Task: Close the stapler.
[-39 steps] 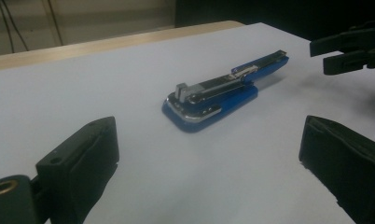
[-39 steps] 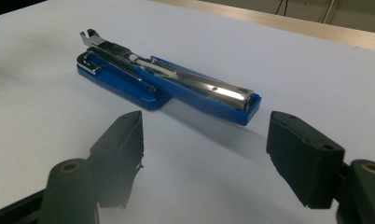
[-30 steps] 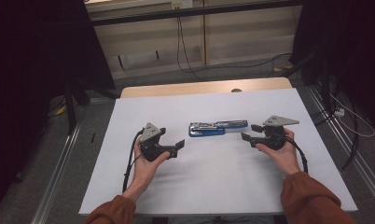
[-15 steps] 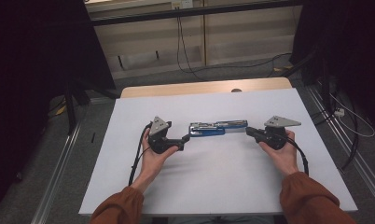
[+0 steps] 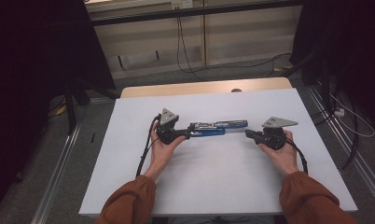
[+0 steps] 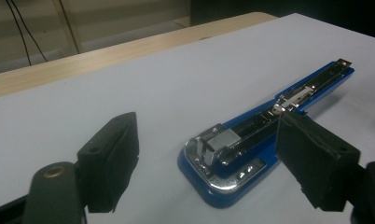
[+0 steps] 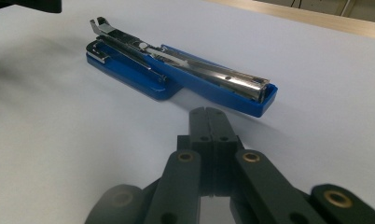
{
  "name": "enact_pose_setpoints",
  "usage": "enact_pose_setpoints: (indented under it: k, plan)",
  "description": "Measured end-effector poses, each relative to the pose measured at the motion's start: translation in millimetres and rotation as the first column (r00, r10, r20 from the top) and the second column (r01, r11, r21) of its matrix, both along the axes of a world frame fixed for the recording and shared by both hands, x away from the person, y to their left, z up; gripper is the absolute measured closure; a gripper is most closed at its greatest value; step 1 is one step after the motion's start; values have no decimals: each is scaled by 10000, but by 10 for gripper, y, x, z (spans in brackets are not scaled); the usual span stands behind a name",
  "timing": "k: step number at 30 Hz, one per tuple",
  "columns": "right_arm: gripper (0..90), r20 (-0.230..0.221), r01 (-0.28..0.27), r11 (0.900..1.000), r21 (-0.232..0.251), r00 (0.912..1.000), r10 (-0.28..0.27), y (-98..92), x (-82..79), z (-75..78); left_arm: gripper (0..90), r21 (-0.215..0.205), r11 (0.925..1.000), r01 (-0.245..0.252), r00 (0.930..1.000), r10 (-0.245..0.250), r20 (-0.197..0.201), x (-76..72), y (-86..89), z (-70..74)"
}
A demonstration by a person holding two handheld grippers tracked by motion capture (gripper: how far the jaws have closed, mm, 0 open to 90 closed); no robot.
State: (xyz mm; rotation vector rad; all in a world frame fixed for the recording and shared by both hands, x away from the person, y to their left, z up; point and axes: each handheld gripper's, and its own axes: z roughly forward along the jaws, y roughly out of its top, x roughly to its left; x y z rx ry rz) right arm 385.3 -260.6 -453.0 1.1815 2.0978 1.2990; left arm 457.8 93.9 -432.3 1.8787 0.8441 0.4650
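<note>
Stapler: a blue stapler (image 5: 216, 128) is lying opened out flat near the middle of the white table (image 5: 213, 186), its chrome magazine facing up — the base and arm stretching in one line across the table.
Left gripper: the left gripper (image 6: 206, 161) is resting at the stapler's left end, its jaws spread wide, one on each side of the blue base (image 6: 223, 179); neither pad is visibly touching it.
Right gripper: the right gripper (image 7: 207, 112) is sitting just beside the stapler's right end, jaws pressed together with nothing between them — a narrow gap separating them from the blue tip (image 7: 265, 100).
Hands: the person's hands, in rust-orange sleeves (image 5: 129, 200), are gripping both tools from below.
</note>
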Motion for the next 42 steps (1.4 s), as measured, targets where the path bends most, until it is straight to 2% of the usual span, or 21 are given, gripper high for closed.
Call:
enact_pose_setpoints:
  k: [3,5,6,9,11,17,22,25,31,33,35,37,42]
  plan:
    - [900,-116,13,10000,-11,9999,-13,-3,8,-15,318,3,9999,145,9999,-145,-42,2,-33,-11]
    - [900,-202,31,10000,-47,9998,-32,-9,15,-23,327,1,9991,422,9984,-422,-381,-28,-54,-32]
    - [900,-202,55,10000,-69,9998,-56,-14,16,-25,369,138,9982,582,9972,-575,-475,-39,-63,-31]
    - [900,-239,81,9999,-103,9997,-84,-26,22,-35,517,-83,9969,780,9949,-784,-641,-50,-63,-31]
    - [900,-274,62,9999,-151,9996,-66,-29,28,-43,602,-39,9956,938,9928,-939,-740,-48,-56,-39]
    - [900,-279,64,9995,-294,9996,-73,-25,50,-46,773,-230,9933,1137,9886,-1154,-965,-27,-50,-75]
    - [900,-347,-20,9997,-263,9994,11,-10,70,-45,895,9,9906,1371,9864,-1364,-911,-21,-73,-105]
    - [900,-356,-57,9996,-290,9994,47,-3,91,-49,900,214,9899,1400,9864,-1375,-903,-24,-108,-127]
    - [900,-452,-184,9992,-344,9988,169,24,126,-57,900,480,9860,1598,9816,-1536,-1133,13,-200,-183]
    - [900,-525,-208,9989,-424,9984,186,30,137,-64,900,694,9837,1659,9799,-1565,-1239,30,-215,-202]
    - [900,-653,-272,9988,-418,9976,245,30,150,-66,900,646,9830,1717,9774,-1618,-1363,48,-213,-216]
    - [900,-634,-222,9990,-399,9978,197,29,155,-66,900,757,9830,1674,9782,-1560,-1371,60,-199,-225]
    - [900,-706,-201,9990,-397,9974,173,21,177,-69,900,714,9841,1628,9786,-1518,-1389,74,-183,-231]
